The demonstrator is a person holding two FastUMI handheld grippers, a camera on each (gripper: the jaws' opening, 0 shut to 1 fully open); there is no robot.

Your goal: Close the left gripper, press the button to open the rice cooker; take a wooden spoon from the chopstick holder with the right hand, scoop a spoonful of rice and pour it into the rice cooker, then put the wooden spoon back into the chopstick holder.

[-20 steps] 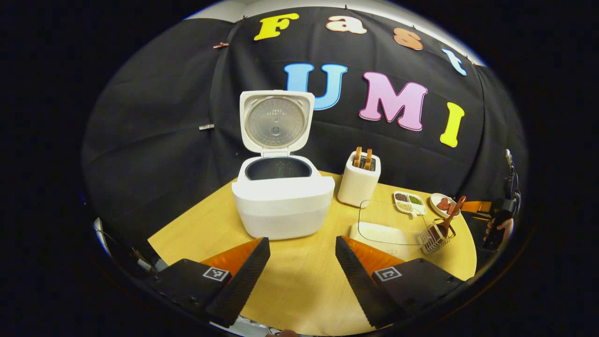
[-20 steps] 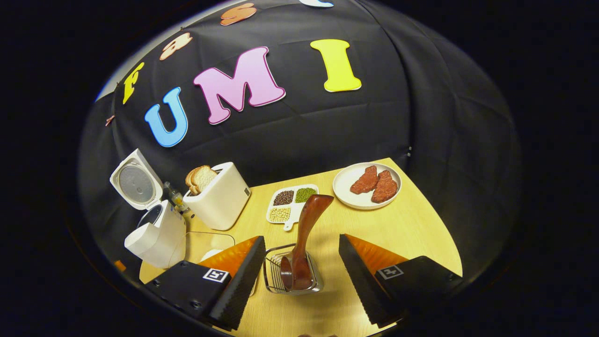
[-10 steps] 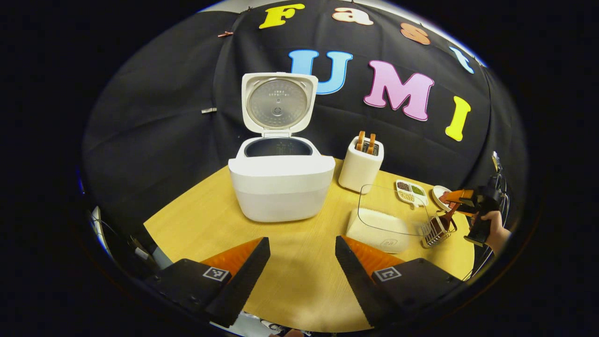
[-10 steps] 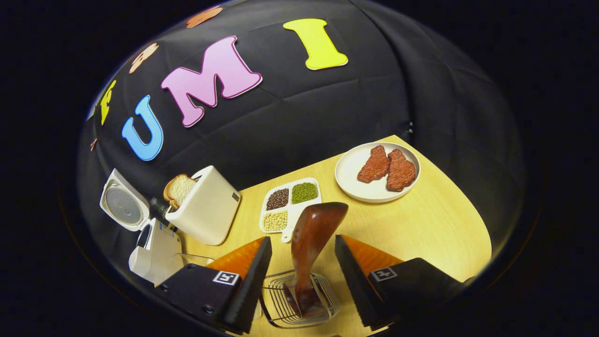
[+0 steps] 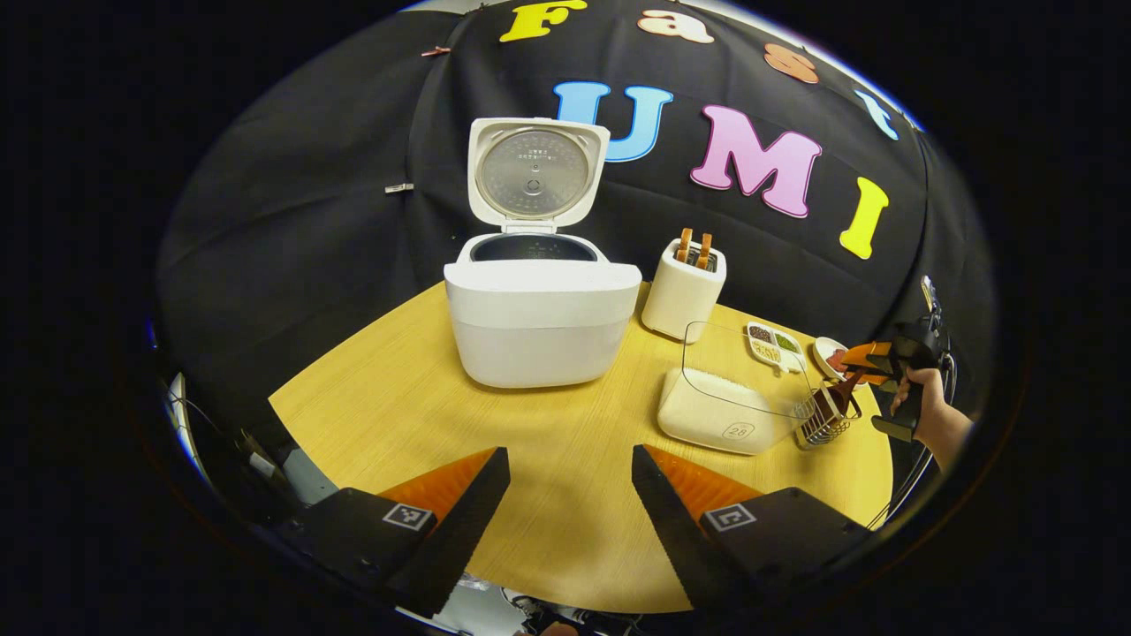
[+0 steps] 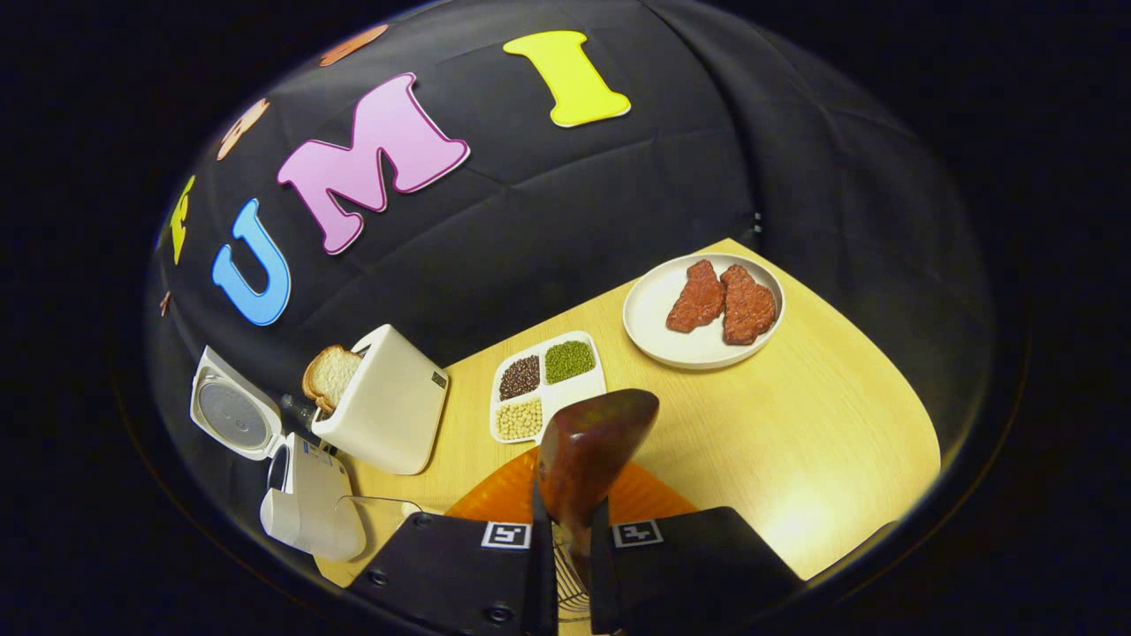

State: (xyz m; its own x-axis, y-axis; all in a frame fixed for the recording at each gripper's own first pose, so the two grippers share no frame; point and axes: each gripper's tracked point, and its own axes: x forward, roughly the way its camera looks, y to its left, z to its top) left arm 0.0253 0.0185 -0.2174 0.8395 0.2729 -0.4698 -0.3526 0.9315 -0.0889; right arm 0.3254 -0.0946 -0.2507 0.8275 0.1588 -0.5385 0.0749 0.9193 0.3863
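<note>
Grip: my right gripper (image 6: 565,552) is clamped on the handle of the dark brown polished wooden spoon (image 6: 588,446), one finger pressing each side, low on the shaft.
Spoon position: its handle rises between my fingers with the broad end topmost; the bowl end sits down in the wire chopstick holder (image 5: 822,422), near the right edge of the pale wooden table (image 6: 795,424).
Handling: I judge the spoon light and stiff, but its glossy finish looks slippery, so a firm hold on the narrower shaft below the flared end suits it; lifting straight up should keep the bowl from catching the wires.
Left gripper: my left gripper (image 5: 570,503) hangs with its jaws wide apart over the near table edge, holding nothing.
Rice: the clear-walled container of white rice (image 5: 720,415) stands just left of the holder, a short reach for the scoop.
Middle ground: a white three-part tray of beans (image 6: 543,389) lies beyond my fingers, and the white toaster with bread slices (image 6: 380,411) stands to its left.
Cooker: the white rice cooker (image 5: 539,318) is at the far left with its lid (image 5: 535,177) upright and the dark pot exposed, so I take the button step as done.
Far right: a white plate of two red meat pieces (image 6: 702,309) rests well apart from the holder.
</note>
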